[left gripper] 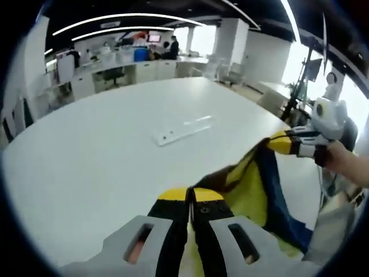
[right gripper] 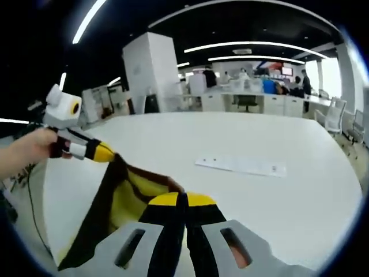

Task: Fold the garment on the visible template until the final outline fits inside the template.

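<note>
- open-plan office behind, with a wide white table (left gripper: pixel 104 156) in front; left gripper view: the left gripper (left gripper: pixel 189 195) has its jaws pressed together on an edge of the yellow-and-dark garment (left gripper: pixel 253 190), which hangs lifted off the table toward the right gripper (left gripper: pixel 278 142), also pinching it.
- a clear rectangular template (left gripper: pixel 183 130) lies flat on the table, well apart from the cloth.
- right gripper view: right gripper (right gripper: pixel 182 199) jaws shut on the garment (right gripper: pixel 130 199); left gripper (right gripper: pixel 104 153) clamps the far corner; template (right gripper: pixel 241 165) bare.
- judgement: folding looks barely begun; the garment isn't on the template yet, and placing and folding remain.
</note>
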`<state>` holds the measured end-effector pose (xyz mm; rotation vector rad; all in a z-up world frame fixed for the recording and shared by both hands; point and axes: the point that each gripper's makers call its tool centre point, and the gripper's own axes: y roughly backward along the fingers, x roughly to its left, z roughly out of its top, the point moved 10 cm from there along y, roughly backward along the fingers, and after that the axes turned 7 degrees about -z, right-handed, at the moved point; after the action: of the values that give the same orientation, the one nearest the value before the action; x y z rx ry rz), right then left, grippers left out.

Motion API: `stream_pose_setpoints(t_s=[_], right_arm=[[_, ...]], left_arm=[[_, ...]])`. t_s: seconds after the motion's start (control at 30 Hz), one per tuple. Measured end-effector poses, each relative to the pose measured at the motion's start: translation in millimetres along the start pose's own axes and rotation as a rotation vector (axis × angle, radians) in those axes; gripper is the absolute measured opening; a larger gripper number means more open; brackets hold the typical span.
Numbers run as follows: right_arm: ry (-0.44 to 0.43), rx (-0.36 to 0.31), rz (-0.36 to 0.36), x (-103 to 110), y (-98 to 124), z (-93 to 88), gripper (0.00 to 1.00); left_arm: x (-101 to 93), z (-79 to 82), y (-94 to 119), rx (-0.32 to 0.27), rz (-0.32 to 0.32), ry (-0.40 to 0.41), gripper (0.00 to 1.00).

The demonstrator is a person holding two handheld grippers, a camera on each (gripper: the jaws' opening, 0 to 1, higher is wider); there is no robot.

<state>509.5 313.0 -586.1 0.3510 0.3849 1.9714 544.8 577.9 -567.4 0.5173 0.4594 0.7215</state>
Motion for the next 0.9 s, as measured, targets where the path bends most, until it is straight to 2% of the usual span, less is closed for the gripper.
stream_pose_setpoints(t_s=[0.17, 0.43, 0.73, 0.9], right_arm=[[0.009, 0.027, -0.009, -4, -12, -5.1, 0.03], [0.056, 0.083, 0.000, -7, -36, -17.9, 0.03], [0.067, 0.118, 0.006, -14, -55, -25.8, 0.03], [0.091, 0.159, 0.026, -16, -65, -27.3, 0.03]], left_arm=[[7.8, -6.5, -9, -0.010, -0.028, 0.039, 0.00], [24.7, -15.8, -26, 0.024, -0.033, 0.069, 0.00], [39.0, -22.6, -44, 0.060, -0.051, 0.106, 0.00], [47.1, -28.3, -53, 0.074, -0.067, 0.157, 0.00]])
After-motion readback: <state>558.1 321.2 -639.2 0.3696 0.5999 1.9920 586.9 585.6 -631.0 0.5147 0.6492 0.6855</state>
